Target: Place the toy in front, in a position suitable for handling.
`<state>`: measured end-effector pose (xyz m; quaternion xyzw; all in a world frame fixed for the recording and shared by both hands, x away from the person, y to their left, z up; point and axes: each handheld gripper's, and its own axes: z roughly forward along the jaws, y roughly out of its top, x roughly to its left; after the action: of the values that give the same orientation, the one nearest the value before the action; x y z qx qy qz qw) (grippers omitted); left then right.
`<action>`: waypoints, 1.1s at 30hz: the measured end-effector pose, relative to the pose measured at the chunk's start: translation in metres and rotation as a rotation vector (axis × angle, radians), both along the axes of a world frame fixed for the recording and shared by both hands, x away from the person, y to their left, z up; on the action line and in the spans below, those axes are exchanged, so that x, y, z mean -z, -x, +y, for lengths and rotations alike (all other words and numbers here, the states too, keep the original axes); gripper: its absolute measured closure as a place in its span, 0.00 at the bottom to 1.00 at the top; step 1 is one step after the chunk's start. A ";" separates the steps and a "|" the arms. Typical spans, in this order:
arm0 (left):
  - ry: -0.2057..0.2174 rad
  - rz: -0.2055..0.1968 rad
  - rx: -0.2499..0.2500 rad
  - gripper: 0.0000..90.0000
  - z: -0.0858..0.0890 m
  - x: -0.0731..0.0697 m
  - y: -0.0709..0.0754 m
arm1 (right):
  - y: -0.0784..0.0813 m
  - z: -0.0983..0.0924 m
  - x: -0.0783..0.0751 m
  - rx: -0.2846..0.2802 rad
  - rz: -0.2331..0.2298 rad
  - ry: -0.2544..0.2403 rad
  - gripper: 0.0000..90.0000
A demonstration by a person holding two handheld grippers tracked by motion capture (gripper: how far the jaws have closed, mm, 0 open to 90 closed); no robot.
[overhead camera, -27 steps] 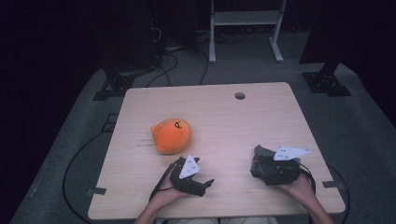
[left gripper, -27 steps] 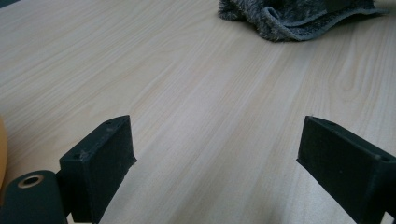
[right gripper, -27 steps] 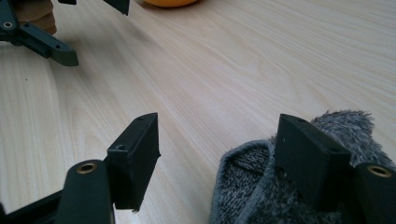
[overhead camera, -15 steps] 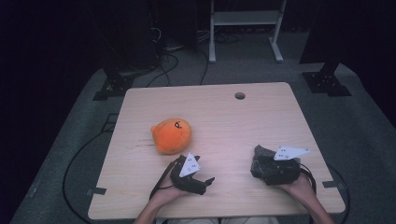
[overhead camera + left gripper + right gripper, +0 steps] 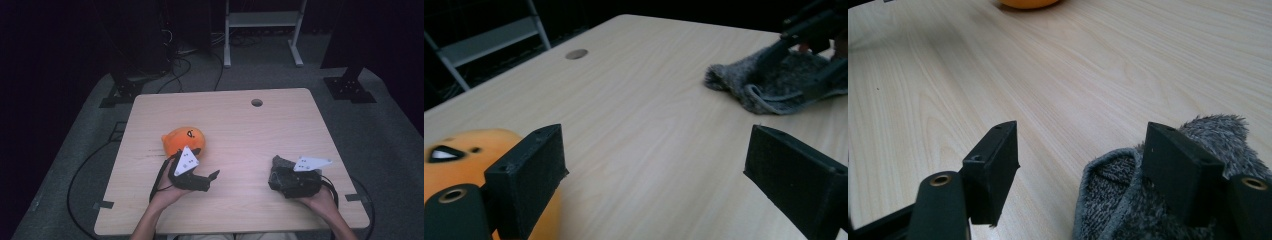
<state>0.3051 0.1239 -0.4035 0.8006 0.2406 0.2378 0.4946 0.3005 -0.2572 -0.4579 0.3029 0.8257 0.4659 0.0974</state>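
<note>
Left gripper [image 5: 197,172] rests on the wooden table [image 5: 280,130] near the front edge, jaws spread wide, nothing between them; orange plush toy [image 5: 183,140] sits just beyond it, just beside the left jaw in the left gripper view [image 5: 454,160]; right gripper [image 5: 290,180] lies at the front right, jaws apart, not clamped; grey fuzzy cloth [image 5: 1148,200] is bunched under and around its right jaw, edge poking into the gap; cloth and plush well apart; round hole [image 5: 257,102] near the table's far edge.
</note>
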 end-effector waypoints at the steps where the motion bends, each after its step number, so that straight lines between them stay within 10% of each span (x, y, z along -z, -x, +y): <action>1: 0.000 -0.004 -0.005 0.09 0.003 -0.003 -0.002 | 0.000 0.000 0.000 0.000 0.001 -0.001 0.33; 16: -0.016 -0.027 -0.149 0.09 0.044 -0.015 -0.034 | -0.001 0.002 0.001 -0.003 0.005 0.002 0.33; 33: -0.065 0.069 -0.239 0.09 0.064 0.007 -0.074 | 0.000 0.002 0.000 -0.013 0.009 0.001 0.33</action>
<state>0.3789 0.1879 -0.4107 0.7894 0.3436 0.2749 0.4281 0.3005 -0.2550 -0.4583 0.2995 0.8282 0.4649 0.0906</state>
